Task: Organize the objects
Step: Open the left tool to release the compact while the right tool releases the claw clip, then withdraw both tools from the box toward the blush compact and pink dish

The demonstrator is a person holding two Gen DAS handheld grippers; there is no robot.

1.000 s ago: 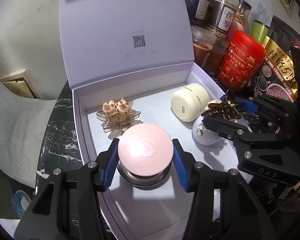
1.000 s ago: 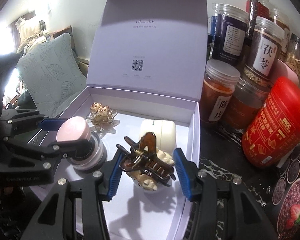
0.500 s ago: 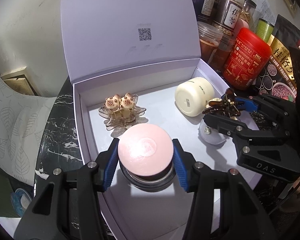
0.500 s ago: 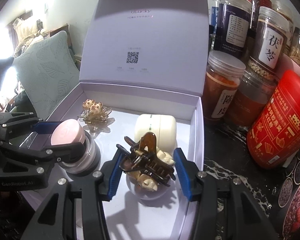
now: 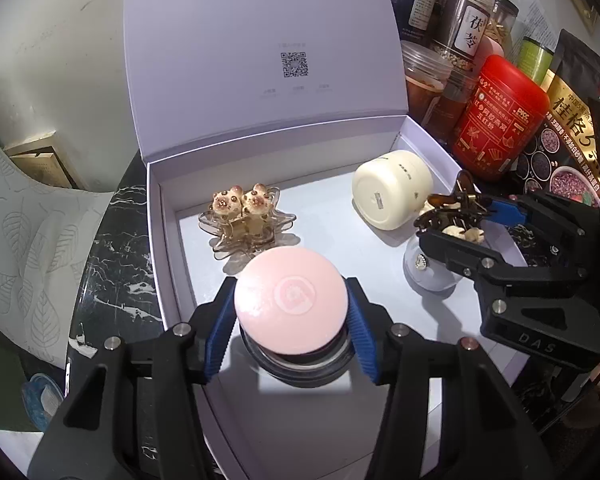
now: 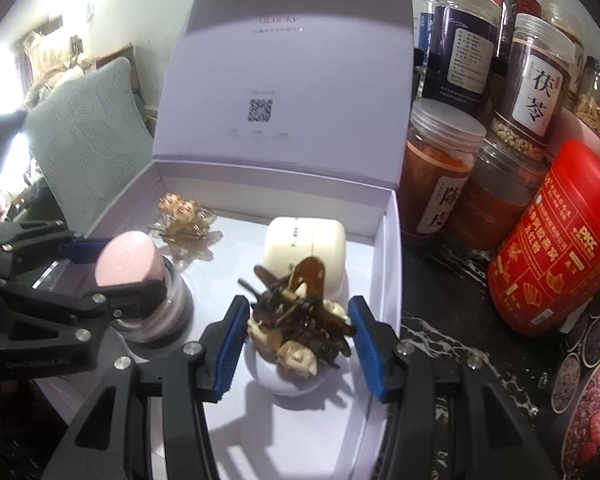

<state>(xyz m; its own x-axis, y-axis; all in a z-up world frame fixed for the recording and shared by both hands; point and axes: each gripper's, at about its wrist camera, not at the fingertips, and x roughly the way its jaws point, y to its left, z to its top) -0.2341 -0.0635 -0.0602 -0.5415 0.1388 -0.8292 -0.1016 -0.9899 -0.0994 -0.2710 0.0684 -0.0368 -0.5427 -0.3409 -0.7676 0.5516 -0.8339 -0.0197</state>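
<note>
One open white box (image 5: 168,216) holds two hair clips: a clear one with bears (image 5: 246,216) and a brown one (image 6: 300,300). It also holds one pink-lidded jar (image 5: 291,305), one cream case (image 5: 392,194) and one small white pot (image 6: 288,380). One red canister (image 6: 556,248) stands outside.

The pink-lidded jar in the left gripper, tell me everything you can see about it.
The pink-lidded jar is a short round cosmetic pot: a matte pink lid with an embossed round logo, over a dark, glassy-looking base. It stands upright inside the open white box, near its front left. The left gripper has its blue pads at either side of the lid. The bear hair clip lies just behind it.
</note>
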